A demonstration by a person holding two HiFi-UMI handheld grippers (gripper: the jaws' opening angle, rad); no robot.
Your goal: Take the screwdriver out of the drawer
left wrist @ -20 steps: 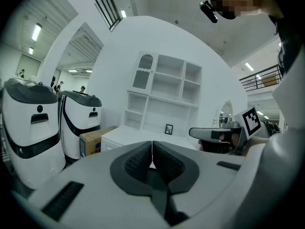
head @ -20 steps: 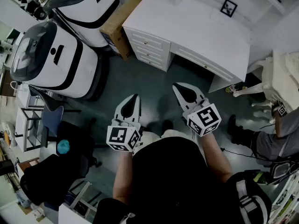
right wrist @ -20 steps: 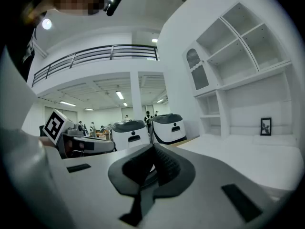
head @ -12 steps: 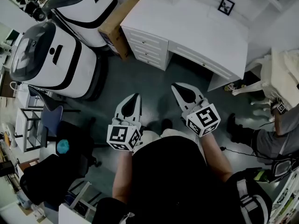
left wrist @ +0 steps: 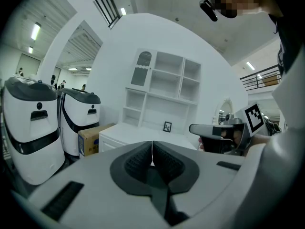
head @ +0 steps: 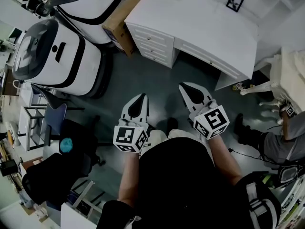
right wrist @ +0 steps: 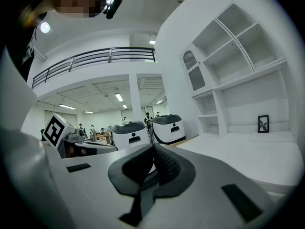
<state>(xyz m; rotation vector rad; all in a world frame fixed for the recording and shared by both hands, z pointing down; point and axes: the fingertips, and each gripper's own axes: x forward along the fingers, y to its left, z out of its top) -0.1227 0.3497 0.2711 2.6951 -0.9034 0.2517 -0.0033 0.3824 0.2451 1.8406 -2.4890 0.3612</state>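
A white desk (head: pixel 205 25) with a stack of shut drawers (head: pixel 151 46) on its left and a long shut drawer (head: pixel 209 61) under its top stands across the grey floor from me. No screwdriver shows in any view. My left gripper (head: pixel 140 98) is held in front of my body, shut and empty, pointing toward the desk. My right gripper (head: pixel 185 87) is beside it, also shut with nothing between its pads. In the left gripper view the jaws (left wrist: pixel 152 149) meet in a thin line, and the right gripper (left wrist: pixel 212 130) shows at the side. The right gripper view shows its own jaws (right wrist: pixel 153 152) pressed together.
Two large white machines (head: pixel 55 56) (head: pixel 90 4) and a cardboard box (head: pixel 121 20) stand left of the desk. A black chair (head: pixel 52 171) is at lower left. A seated person (head: pixel 281 142) and white furniture (head: pixel 283 78) are at the right. A small framed picture (head: pixel 233 2) sits on the desk.
Both grippers stay shut and side by side. The head view has shifted a little, so the desk sits slightly higher in the picture.
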